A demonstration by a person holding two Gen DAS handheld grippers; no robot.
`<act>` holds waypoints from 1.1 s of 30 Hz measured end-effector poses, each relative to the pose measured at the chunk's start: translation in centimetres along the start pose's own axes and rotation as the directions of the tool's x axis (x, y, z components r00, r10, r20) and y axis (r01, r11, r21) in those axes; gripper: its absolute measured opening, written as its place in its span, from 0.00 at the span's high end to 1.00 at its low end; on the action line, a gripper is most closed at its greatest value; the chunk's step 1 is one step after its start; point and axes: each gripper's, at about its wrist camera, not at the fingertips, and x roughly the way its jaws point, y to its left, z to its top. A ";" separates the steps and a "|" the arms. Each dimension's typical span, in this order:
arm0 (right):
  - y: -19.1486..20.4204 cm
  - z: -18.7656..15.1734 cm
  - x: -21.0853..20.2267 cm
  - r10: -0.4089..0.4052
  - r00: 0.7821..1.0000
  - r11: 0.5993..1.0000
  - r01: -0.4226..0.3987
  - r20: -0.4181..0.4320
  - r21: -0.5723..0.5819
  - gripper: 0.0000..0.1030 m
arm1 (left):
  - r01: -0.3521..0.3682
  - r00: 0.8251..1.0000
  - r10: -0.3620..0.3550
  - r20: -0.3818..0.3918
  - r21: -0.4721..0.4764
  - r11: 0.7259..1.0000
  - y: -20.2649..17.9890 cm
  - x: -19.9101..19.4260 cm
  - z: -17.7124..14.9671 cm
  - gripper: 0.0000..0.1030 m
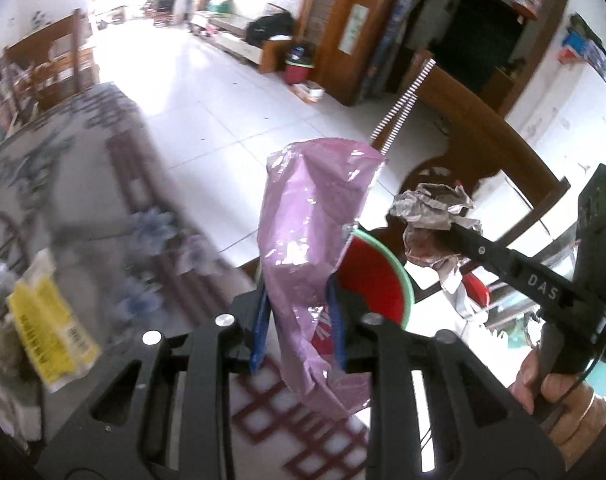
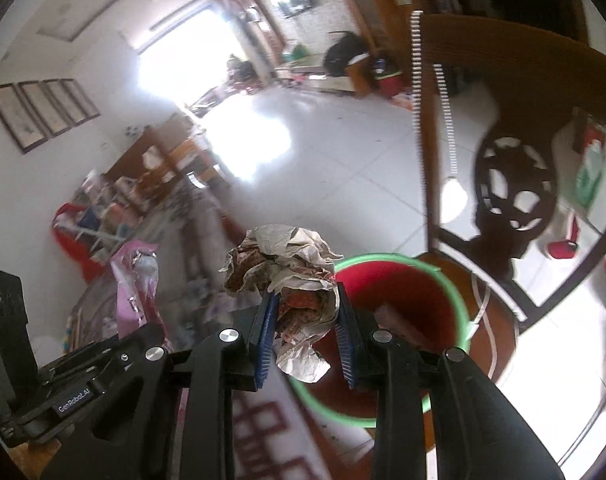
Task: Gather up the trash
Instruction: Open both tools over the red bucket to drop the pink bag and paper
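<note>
Left gripper [image 1: 299, 322]: we clamp the pink wrapper [image 1: 311, 220].
Right gripper [image 2: 307, 334]: we pinch the crumpled paper [image 2: 287, 268].
Tip: we centre over the red bucket [image 2: 455, 300] before letting go.

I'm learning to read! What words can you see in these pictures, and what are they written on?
"DAS": on the right tongs' black arm.
"GenRobot.AI": on the left tongs' body, in the right wrist view.
Yellow packet: print too blurred.
Pink wrapper: red letters mostly hidden.
Crumpled paper: print unreadable.
</note>
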 end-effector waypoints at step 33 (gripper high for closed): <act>10.6 -2.0 4.2 0.116 0.989 0.956 -0.137 -0.094 -0.258 0.11 | -0.509 0.795 0.542 -0.272 -0.786 0.352 28.7 -17.6 -21.9 0.26</act>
